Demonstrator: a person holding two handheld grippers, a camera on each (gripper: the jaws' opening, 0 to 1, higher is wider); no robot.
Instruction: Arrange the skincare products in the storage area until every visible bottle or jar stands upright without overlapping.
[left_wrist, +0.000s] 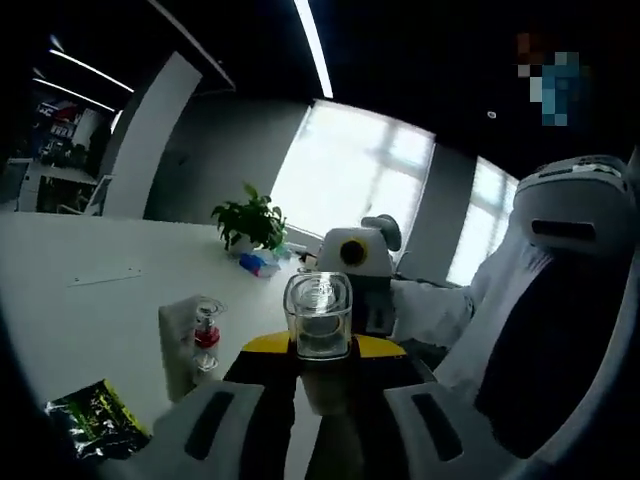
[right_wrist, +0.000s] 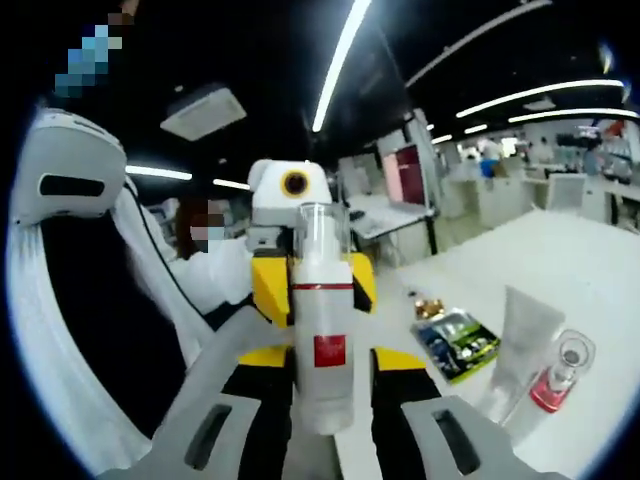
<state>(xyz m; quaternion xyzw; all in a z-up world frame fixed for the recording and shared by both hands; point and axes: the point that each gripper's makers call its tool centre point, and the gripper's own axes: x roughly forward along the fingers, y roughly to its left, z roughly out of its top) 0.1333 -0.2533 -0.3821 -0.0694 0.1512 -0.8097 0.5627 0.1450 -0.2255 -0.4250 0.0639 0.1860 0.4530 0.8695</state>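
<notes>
**Bottle lifted clear of the table**

The right gripper (right_wrist: 320, 420) is holding a clear bottle (right_wrist: 322, 330) upright between its fingers, probably for standing it later. The left gripper (left_wrist: 320, 425) is facing it; whether its fingers are gripping, I cannot tell. A tube (right_wrist: 520, 340) is waiting on the table (right_wrist: 600, 270).

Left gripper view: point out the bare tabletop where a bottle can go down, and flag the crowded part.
Free: the wide white table stretch left of the tube, running back to the potted plant. Crowded: the near edge, where tube, small red-banded bottle and green packet cluster beside the left gripper, which holds the clear bottle.
</notes>
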